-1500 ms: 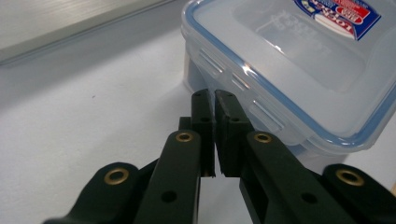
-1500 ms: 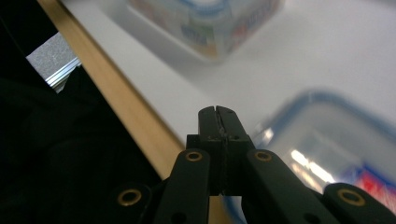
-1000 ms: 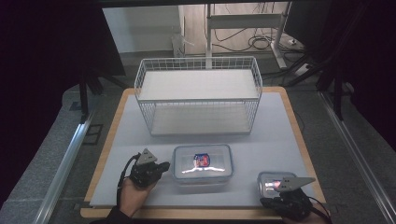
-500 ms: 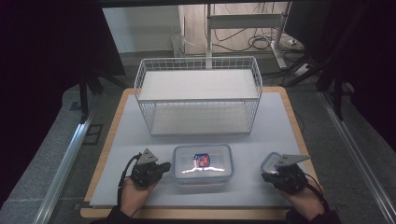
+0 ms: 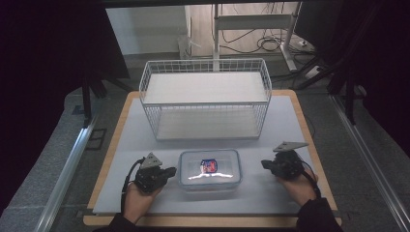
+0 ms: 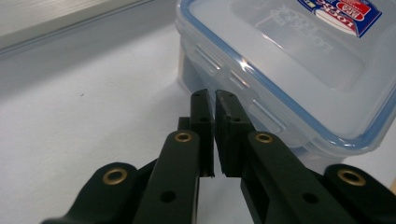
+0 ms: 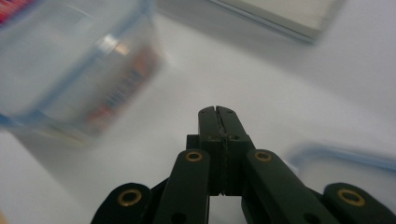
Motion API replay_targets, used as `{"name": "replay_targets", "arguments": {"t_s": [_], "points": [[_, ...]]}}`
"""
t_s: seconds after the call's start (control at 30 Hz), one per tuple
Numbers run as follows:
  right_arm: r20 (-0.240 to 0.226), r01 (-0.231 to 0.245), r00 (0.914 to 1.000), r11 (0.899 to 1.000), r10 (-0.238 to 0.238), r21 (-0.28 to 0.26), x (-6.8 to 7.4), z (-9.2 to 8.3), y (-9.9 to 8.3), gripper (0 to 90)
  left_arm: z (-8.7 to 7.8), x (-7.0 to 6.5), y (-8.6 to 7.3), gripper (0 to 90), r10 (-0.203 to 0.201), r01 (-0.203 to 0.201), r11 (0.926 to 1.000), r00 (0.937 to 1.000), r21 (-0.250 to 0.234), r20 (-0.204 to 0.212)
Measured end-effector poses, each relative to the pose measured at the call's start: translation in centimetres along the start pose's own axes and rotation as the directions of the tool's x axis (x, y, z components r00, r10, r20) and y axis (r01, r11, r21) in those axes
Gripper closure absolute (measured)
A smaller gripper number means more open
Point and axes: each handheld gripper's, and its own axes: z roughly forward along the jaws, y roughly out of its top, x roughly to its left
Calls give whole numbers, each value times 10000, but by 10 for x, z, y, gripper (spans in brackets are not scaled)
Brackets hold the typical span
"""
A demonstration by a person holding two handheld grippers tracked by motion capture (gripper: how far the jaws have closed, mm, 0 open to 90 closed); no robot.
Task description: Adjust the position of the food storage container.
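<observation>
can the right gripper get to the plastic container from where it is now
Probably yes. The right gripper sits just off the right side of the clear container, with bare white mat between them and nothing in the way. Its fingers are shut, so they would need to open first to grasp.

1. Left gripper (image 5: 170, 171): black body; grey three-cornered plate on top; black cable looping off; brass-ringed screw holes along the arms
2. Right gripper (image 5: 265, 165): same black build; grey plate
3. Sleeves: dark
</observation>
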Motion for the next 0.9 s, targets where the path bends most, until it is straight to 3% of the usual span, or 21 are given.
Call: {"name": "replay_targets", "arguments": {"t_s": [0.13, 0.23, 0.43, 0.63, 0.7, 0.8, 0.87, 0.9], "points": [[-634, 449, 9970, 9990, -443, 86, 27, 19, 4, 899, 4, -1, 0, 861, 209, -207, 9996, 9998, 217, -63], [-861, 625, 9944, 9978, -605, 213, 39, 26, 4, 899, 6, -1, 0, 861, 64, -62, 9997, 9999, 235, -87], [-889, 537, 9948, 9979, -504, 361, 47, 27, 0, 899, 12, 0, 4, 882, -51, 61, 9992, 9996, 391, -269], [-847, 814, 9934, 9954, -769, 508, 56, 27, -3, 899, 15, 3, 7, 889, 12, 4, 9992, 9992, 402, -406], [-851, 819, 9933, 9955, -777, 467, 56, 25, -3, 899, 12, 4, 7, 849, 13, 4, 9993, 9990, 373, -451], [-449, 915, 9949, 9957, -907, 157, 52, 15, -4, 874, 2, 6, 6, 723, 283, -264, 9994, 9950, 216, -958], [-230, 901, 9956, 9958, -905, -191, 44, 9, -8, 769, -5, 7, 2, 583, 529, -497, 9983, 9912, 293, -1213], [-162, 902, 9957, 9953, -908, -346, 40, 6, -10, 693, -8, 8, 0, 466, 662, -618, 9973, 9904, 398, -1212]]}}
